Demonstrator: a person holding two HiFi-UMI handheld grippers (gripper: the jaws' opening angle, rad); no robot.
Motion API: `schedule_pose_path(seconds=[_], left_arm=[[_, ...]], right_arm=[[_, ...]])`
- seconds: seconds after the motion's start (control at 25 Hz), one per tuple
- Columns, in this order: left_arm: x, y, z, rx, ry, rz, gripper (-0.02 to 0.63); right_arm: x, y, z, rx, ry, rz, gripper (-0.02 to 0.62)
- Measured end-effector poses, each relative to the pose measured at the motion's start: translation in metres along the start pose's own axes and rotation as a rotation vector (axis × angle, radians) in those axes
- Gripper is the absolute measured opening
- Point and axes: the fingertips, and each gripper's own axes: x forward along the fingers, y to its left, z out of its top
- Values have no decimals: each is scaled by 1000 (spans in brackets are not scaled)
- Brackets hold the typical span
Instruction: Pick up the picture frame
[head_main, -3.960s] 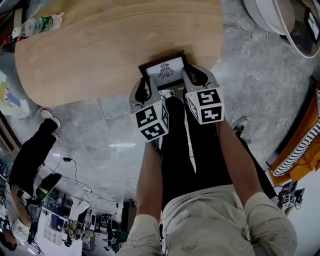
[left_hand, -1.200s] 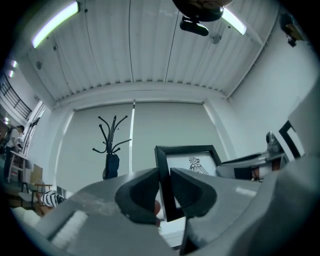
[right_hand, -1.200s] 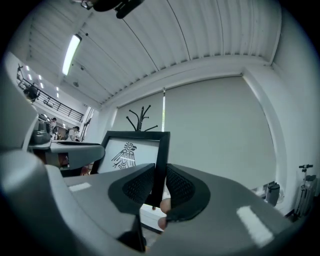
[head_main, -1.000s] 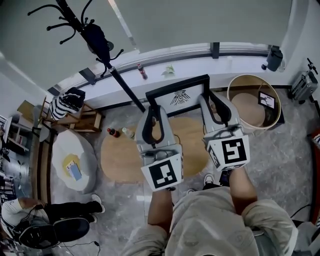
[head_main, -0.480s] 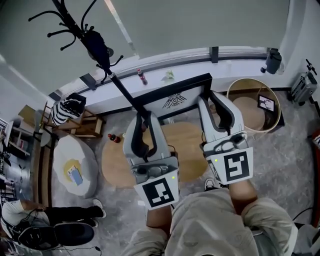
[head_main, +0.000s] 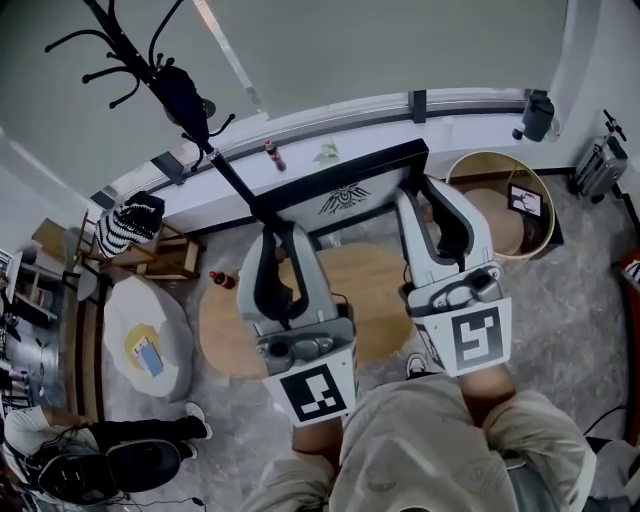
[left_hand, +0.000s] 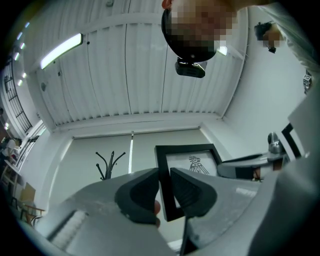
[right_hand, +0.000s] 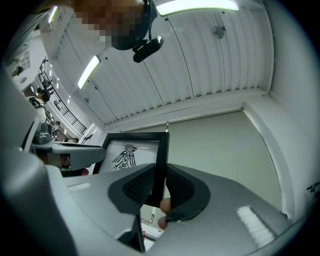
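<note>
**Left gripper** (head_main: 278, 238) (left_hand: 165, 187): jaws clenched on the left side rail of the picture frame (head_main: 345, 198) (left_hand: 192, 162), with the black moulding pinched between the two dark ribbed pads. The gripper view shows both pads pressed on the rail. **Right gripper** (head_main: 425, 198) (right_hand: 157, 187): jaws likewise clamped on the frame's right side rail (right_hand: 130, 155), one pad on each face.

**Picture frame:** black border, white sheet bearing a dark bird-like emblem. It is held in the air between the two grippers, above the far edge of the round wooden table (head_main: 375, 290) and clear of its top, tilted with its left end lower in the head view.

**Surroundings, from left of the table to right of it:**
- A person in dark clothing (head_main: 110, 440) sits on the floor, well to the table's near left.
- A white rounded seat (head_main: 125, 330) stands just left of the table, with a yellow and blue item lying on it.
- A striped cloth (head_main: 125, 225) lies on a wooden stool beyond that seat.
- A black coat stand (head_main: 175, 85) rises beyond the table's left side.
- A red bottle (head_main: 217, 279) stands on the floor at the table's left edge.
- A round wooden tub (head_main: 495, 215) stands right of the table, holding a small framed picture (head_main: 527, 200).
</note>
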Motion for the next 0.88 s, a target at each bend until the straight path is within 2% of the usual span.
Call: schedule_pose_path(seconds=[0.88], left_arm=[[2, 0, -4, -15, 11, -23, 83]], right_arm=[[-1, -1, -2, 1, 25, -14, 72]])
